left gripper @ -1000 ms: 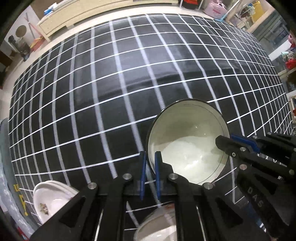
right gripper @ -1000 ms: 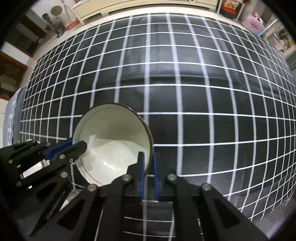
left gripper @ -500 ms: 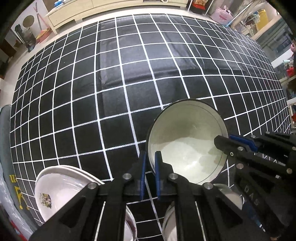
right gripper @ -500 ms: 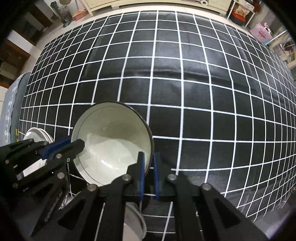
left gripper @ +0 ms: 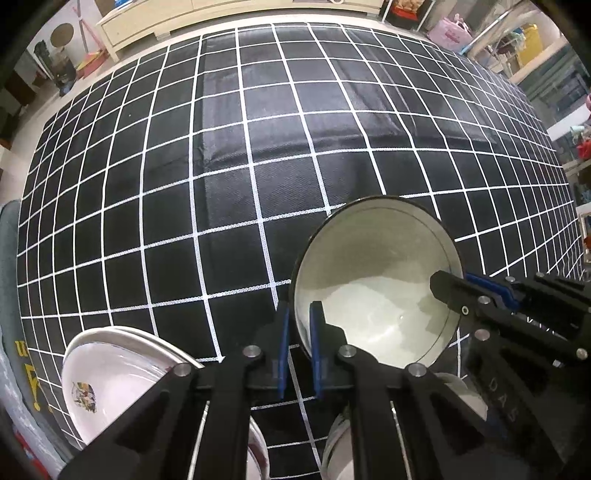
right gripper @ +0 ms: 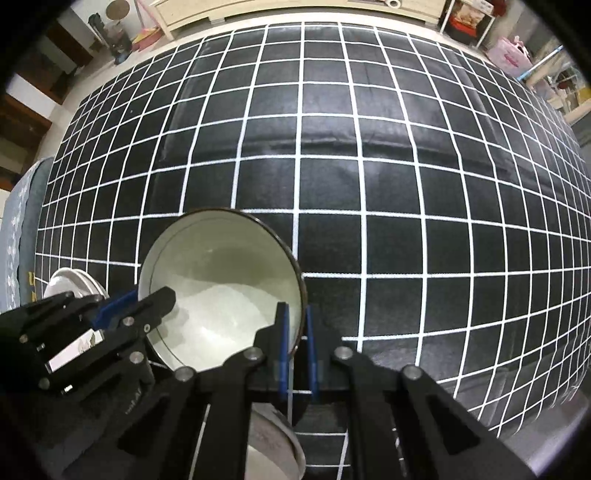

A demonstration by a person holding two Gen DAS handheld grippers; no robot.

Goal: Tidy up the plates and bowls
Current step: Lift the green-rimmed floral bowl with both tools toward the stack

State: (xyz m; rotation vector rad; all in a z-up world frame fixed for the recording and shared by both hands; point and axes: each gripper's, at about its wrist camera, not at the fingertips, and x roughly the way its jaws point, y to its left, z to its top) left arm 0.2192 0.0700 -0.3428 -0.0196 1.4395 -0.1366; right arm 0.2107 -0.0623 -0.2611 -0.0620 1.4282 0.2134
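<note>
A white bowl with a dark rim (left gripper: pixel 373 291) is held in the air above the table by both grippers. My left gripper (left gripper: pixel 297 325) is shut on its left rim. My right gripper (right gripper: pixel 295 325) is shut on its right rim; the bowl also shows in the right wrist view (right gripper: pixel 221 288). The right gripper shows in the left wrist view (left gripper: pixel 454 284) and the left gripper in the right wrist view (right gripper: pixel 147 306). A stack of white plates with a small picture (left gripper: pixel 107 380) lies at the lower left. Another white bowl (right gripper: pixel 273 446) sits below the held one.
The table wears a black cloth with a white grid (left gripper: pixel 258 147). A grey seat (right gripper: pixel 22 221) runs along its left edge. A pale cabinet (left gripper: pixel 184 14) and shelves with clutter (left gripper: pixel 532 48) stand beyond the far side.
Both grippers have lifted the bowl higher above the table. More of the cloth, the plate stack and the lower bowl have come into view.
</note>
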